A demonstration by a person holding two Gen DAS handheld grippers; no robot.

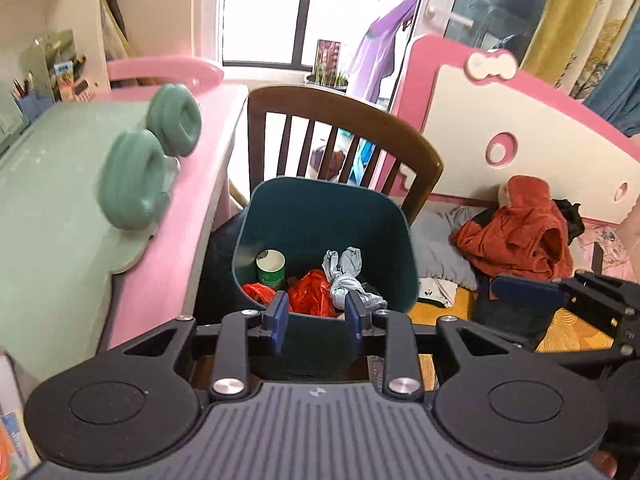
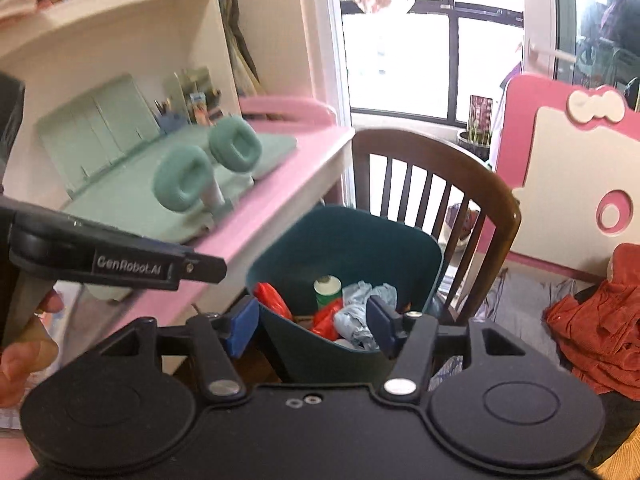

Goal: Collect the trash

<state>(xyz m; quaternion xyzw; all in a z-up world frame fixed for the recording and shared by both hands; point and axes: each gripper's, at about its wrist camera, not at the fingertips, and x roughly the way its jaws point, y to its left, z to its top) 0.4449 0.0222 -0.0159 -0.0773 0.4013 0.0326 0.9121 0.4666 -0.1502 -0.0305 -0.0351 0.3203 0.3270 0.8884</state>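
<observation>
A dark teal trash bin (image 1: 320,216) (image 2: 352,240) stands on a wooden chair (image 1: 400,136) (image 2: 480,172) beside a pink desk. It holds a green paper cup (image 1: 271,269) (image 2: 328,290), red plastic bags (image 1: 310,296) (image 2: 272,294) and crumpled grey paper (image 1: 346,274) (image 2: 362,312). My left gripper (image 1: 317,318) is open and empty, just above the bin's near rim. My right gripper (image 2: 310,326) is open and empty, its fingers on either side of the bin's near rim. The right gripper also shows at the right edge of the left wrist view (image 1: 560,292).
A pink desk (image 1: 160,208) (image 2: 256,224) with a green mat carries green headphones (image 1: 148,160) (image 2: 208,168). A pink and white bed board (image 1: 520,120) stands right, with an orange garment (image 1: 520,228) (image 2: 600,320) on the bed. A window is behind.
</observation>
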